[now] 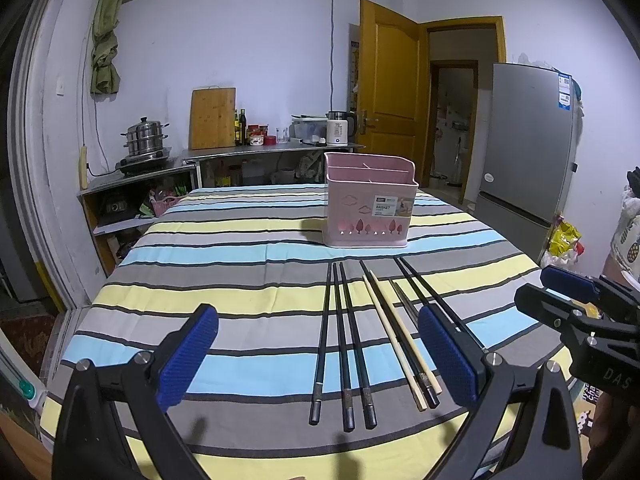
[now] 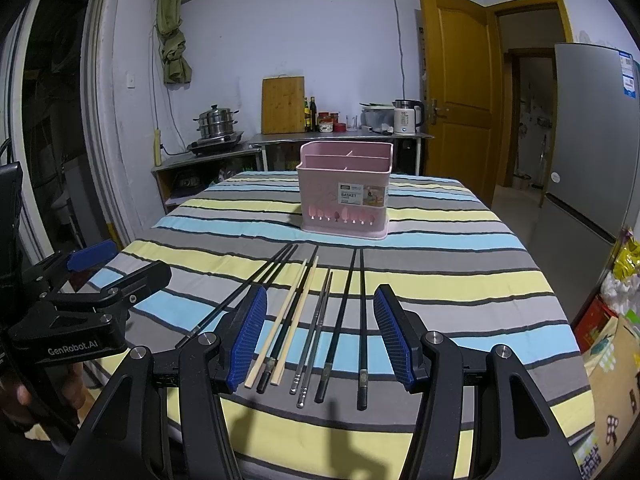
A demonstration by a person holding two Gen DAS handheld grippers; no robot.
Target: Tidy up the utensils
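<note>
Several chopsticks lie side by side on the striped tablecloth (image 1: 240, 240). They are three black ones (image 1: 340, 344), a wooden pair (image 1: 394, 332), a thin metal pair (image 2: 318, 328) and a black pair (image 2: 354, 320). Behind them stands a pink compartmented utensil basket (image 1: 370, 200) (image 2: 346, 196), which looks empty from here. My left gripper (image 1: 318, 314) hovers open over the near ends of the black and wooden sticks. My right gripper (image 2: 321, 291) is open above the wooden, metal and black sticks. Each gripper shows at the edge of the other's view: the right gripper (image 1: 548, 292) and the left gripper (image 2: 120, 264). Neither holds anything.
The table's near edge runs just under both grippers. A steel counter (image 1: 272, 151) along the back wall carries a steamer pot (image 1: 145, 138), a cutting board (image 1: 213, 118), bottles and a kettle (image 1: 340, 127). A grey fridge (image 1: 528, 140) and an open yellow door (image 1: 386, 80) are on the right.
</note>
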